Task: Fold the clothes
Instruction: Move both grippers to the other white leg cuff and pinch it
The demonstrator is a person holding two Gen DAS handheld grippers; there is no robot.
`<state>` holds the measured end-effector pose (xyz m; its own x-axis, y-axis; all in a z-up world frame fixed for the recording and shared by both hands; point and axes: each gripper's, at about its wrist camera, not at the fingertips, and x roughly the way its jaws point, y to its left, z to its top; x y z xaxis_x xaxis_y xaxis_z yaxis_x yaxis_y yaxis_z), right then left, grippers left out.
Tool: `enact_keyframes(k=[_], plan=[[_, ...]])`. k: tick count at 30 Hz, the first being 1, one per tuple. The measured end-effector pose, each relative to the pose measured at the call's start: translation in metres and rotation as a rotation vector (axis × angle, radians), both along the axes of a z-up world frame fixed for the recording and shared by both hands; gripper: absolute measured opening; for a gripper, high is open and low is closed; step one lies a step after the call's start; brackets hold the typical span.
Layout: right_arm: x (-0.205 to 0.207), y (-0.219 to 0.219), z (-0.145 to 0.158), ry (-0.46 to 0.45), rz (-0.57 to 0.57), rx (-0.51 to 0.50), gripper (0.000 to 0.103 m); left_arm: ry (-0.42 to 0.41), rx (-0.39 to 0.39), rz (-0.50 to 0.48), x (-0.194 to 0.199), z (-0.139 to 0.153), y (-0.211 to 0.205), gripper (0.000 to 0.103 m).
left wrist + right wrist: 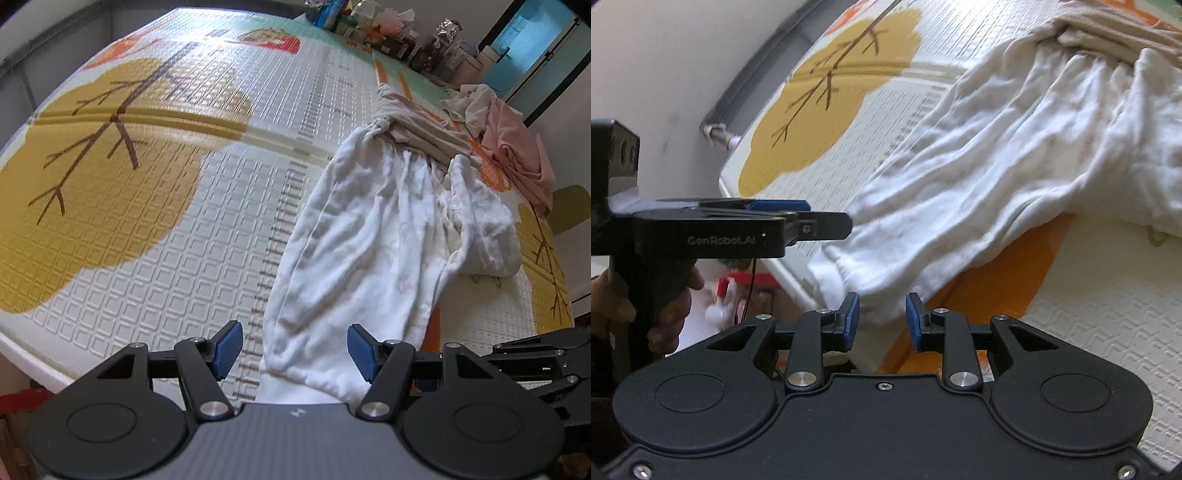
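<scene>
A crumpled white garment (373, 240) lies stretched along the patterned play mat (147, 206), its near end hanging over the mat's front edge. My left gripper (294, 347) is open, its blue pads either side of that near end, not closed on it. In the right wrist view the same white garment (997, 147) runs up to the right, and my right gripper (881, 319) is open with the cloth's near corner between its pads. The left gripper (812, 218) shows from the side at the left, held by a hand (668, 310).
A beige ribbed cloth (410, 118) lies at the garment's far end, with a pink garment (521, 155) and a pale heap (472, 103) beyond. Bottles and packets (406, 33) line the far edge. A yellow-green chair (569, 210) stands at the right. A grey rail (768, 74) borders the mat.
</scene>
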<state>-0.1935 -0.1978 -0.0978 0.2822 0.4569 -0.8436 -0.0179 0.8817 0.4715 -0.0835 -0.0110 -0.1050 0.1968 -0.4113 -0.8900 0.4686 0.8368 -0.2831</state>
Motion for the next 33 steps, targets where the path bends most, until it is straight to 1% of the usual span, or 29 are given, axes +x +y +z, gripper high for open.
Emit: enact_keyframes(k=[5, 8, 12, 15, 18, 20, 21, 23, 27, 33], plan=[[0.003, 0.011, -0.01, 0.036, 0.033, -0.004, 0.028, 0.038, 0.0, 0.001, -0.001, -0.012, 0.004, 0.065], [0.004, 0.011, -0.018, 0.071, 0.024, 0.005, 0.029, 0.054, -0.003, -0.009, -0.001, -0.019, 0.003, 0.065], [0.006, 0.009, -0.025, 0.101, 0.0, 0.014, 0.029, 0.075, -0.015, -0.021, -0.001, -0.026, 0.001, 0.058], [0.011, 0.008, -0.03, 0.115, -0.019, 0.016, 0.029, 0.078, -0.018, -0.027, -0.001, -0.028, -0.001, 0.057], [0.014, 0.009, -0.034, 0.128, -0.023, 0.018, 0.029, 0.072, -0.011, -0.039, -0.001, -0.028, -0.003, 0.051], [0.014, 0.011, -0.035, 0.127, -0.025, 0.024, 0.029, 0.066, -0.005, -0.045, -0.001, -0.027, -0.003, 0.041], [0.015, 0.011, -0.035, 0.125, -0.026, 0.026, 0.028, 0.066, -0.006, -0.046, -0.001, -0.027, -0.003, 0.038], [0.017, 0.012, -0.036, 0.118, -0.028, 0.033, 0.023, 0.074, -0.019, -0.038, 0.0, -0.027, -0.001, 0.027], [0.018, 0.008, -0.034, 0.1, -0.05, 0.056, 0.012, 0.076, -0.028, -0.033, 0.002, -0.022, -0.001, 0.019], [0.014, 0.003, -0.015, 0.015, -0.076, 0.055, 0.009, 0.042, -0.068, -0.047, 0.003, -0.002, -0.005, 0.017]])
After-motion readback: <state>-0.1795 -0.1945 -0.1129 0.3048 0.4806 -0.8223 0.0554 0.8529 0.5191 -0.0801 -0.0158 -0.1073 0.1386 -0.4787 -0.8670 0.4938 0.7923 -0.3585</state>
